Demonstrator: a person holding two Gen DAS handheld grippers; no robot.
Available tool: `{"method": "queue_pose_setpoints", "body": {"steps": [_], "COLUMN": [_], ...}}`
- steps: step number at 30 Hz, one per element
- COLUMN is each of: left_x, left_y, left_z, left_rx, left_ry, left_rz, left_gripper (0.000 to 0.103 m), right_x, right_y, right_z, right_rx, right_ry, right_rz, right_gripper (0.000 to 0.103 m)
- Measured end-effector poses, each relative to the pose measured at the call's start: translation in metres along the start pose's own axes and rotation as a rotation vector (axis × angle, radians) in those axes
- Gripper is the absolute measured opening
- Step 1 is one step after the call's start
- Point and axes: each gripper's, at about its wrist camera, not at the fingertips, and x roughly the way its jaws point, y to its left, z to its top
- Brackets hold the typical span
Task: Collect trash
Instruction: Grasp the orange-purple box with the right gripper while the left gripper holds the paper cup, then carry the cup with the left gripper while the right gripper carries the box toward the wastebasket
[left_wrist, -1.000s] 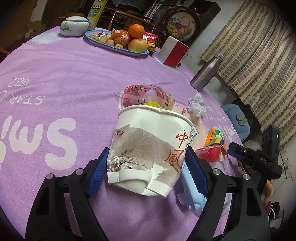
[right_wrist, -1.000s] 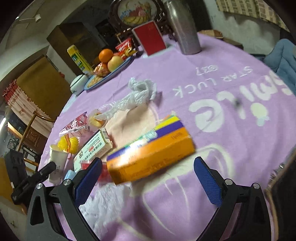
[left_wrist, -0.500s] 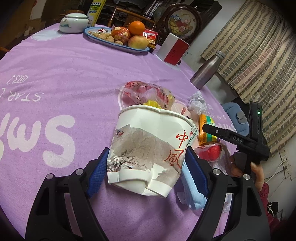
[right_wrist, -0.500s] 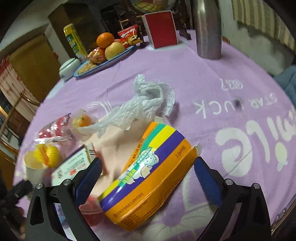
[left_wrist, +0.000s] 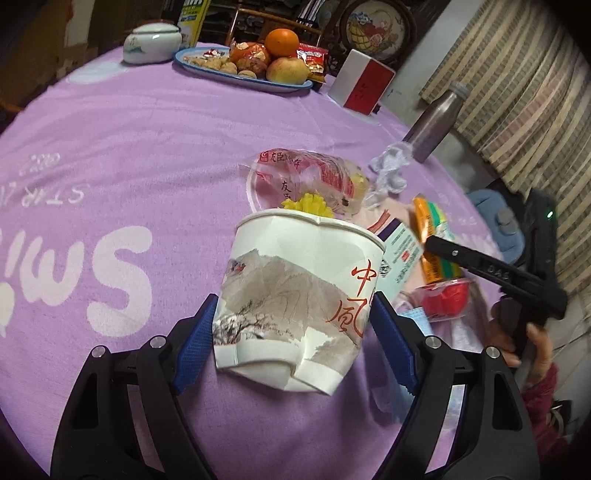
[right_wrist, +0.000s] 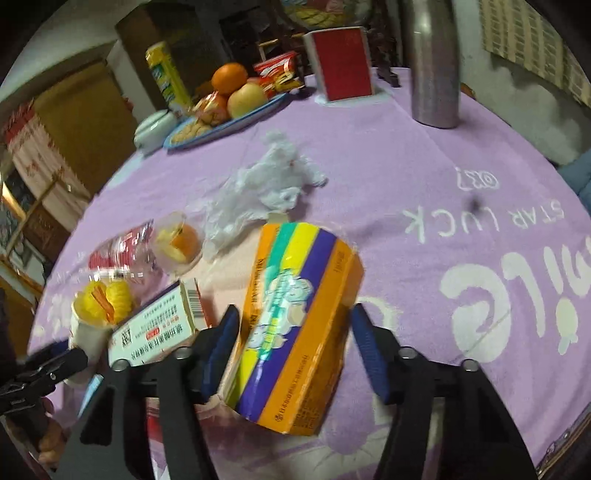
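Note:
My left gripper is shut on a crumpled white paper cup with red characters, holding it above the purple tablecloth. A yellow wrapper pokes out of its rim. My right gripper straddles an orange, yellow and purple carton; its left pad touches the carton, while a small gap shows at the right pad. Around the carton lie a white medicine box, a crumpled clear plastic bag, a jelly cup and a red snack wrapper. A red cup and a blue mask lie beside the paper cup.
A blue plate of fruit and snacks, a white lidded jar, a red and white box and a steel bottle stand at the far side of the round table. The table edge runs close on the right.
My right gripper has come forward over the carton and its fingers have narrowed around it. My left gripper still holds the paper cup, with little movement.

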Motion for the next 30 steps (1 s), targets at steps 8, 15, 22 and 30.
{"method": "queue_pose_setpoints", "body": {"steps": [8,15,22,30], "left_x": [-0.004,-0.032,-0.069,-0.117], "left_y": [-0.023,-0.015,-0.018,-0.004], "left_z": [-0.006,-0.014,-0.029,-0.054], "left_rx": [0.14,0.097,0.09,0.05], "left_ry": [-0.059,-0.152,-0.195,-0.248], "left_rz": [0.107,0.1,0.097,0.131], "left_gripper": [0.076,0.076,0.076,0.076], "right_x": [-0.02,-0.047,-0.072,-0.102], "right_y": [-0.001,-0.007,0.006,0.042], "right_z": [-0.001,-0.006,-0.014,-0.037], "right_rx": [-0.006,0.02,0.042,-0.015], "right_ry": [-0.108,-0.183,-0.197,-0.212], "right_rz": [0.061,0.14,0.276,0.382], "right_gripper": [0.044,0.044,0.044,0.045]}}
